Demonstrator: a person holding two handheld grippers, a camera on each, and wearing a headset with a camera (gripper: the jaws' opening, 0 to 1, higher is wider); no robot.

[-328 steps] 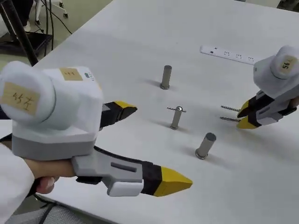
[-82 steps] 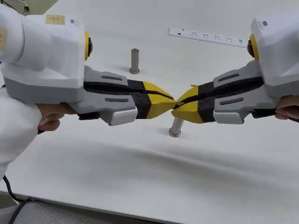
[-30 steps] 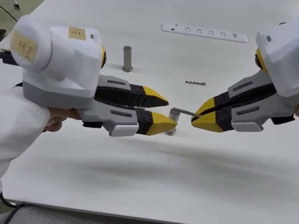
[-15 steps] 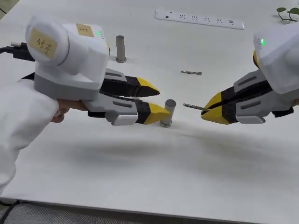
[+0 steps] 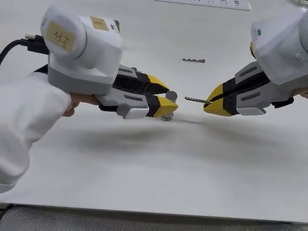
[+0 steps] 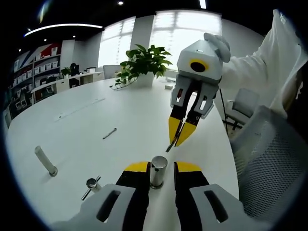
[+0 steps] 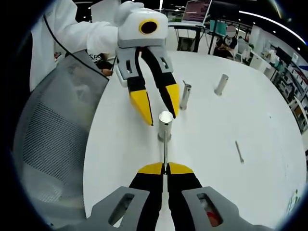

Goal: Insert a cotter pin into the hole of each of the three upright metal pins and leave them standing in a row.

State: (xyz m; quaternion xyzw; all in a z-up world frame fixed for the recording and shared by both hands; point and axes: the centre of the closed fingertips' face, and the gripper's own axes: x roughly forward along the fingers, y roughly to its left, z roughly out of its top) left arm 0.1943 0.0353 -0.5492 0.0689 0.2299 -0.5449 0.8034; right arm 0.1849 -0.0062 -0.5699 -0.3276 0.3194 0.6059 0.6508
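left gripper point(image 6: 162, 167): fingers apart, flanking upright pin point(image 7: 164, 126) on worktop point(image 5: 144, 168), contact unclear | right gripper point(image 5: 208, 103): clenched on cotter pin point(image 5: 194, 100), tip just short of pin | advice: steady pin, keep cotter level, line up with hole

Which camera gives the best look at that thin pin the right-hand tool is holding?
The right gripper view: the cotter pin runs straight up from the right tool toward the upright metal pin. The head view shows it side-on, short of that pin. In the left gripper view it looks tiny.
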